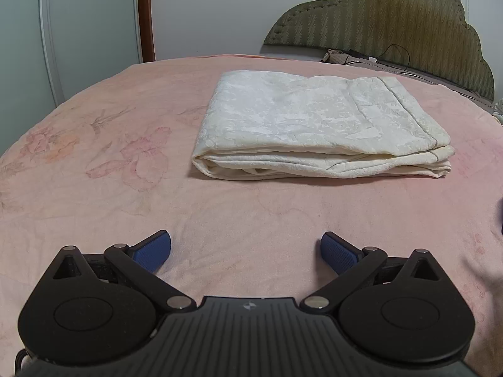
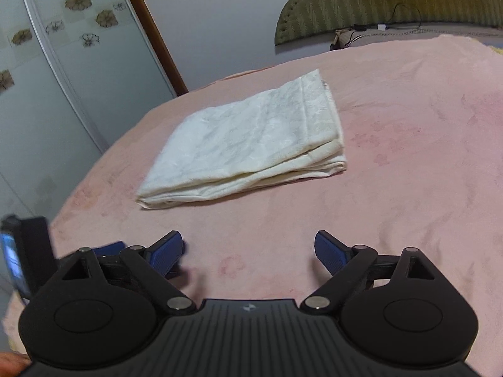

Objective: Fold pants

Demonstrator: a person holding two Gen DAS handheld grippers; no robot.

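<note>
The cream-white pants (image 1: 314,122) lie folded into a flat rectangular stack on the pink bedspread (image 1: 94,188). They also show in the right wrist view (image 2: 251,141), lying diagonally. My left gripper (image 1: 245,253) is open and empty, hovering over the bedspread short of the stack's near edge. My right gripper (image 2: 248,253) is open and empty, also over bare bedspread, nearer than the stack. Part of the left gripper (image 2: 25,257) shows at the left edge of the right wrist view.
An olive padded headboard (image 1: 393,28) stands at the far right, with a cable and small items (image 1: 367,58) at its foot. A white wardrobe door (image 1: 88,31) and a brown door frame (image 1: 145,15) stand beyond the bed's far left edge.
</note>
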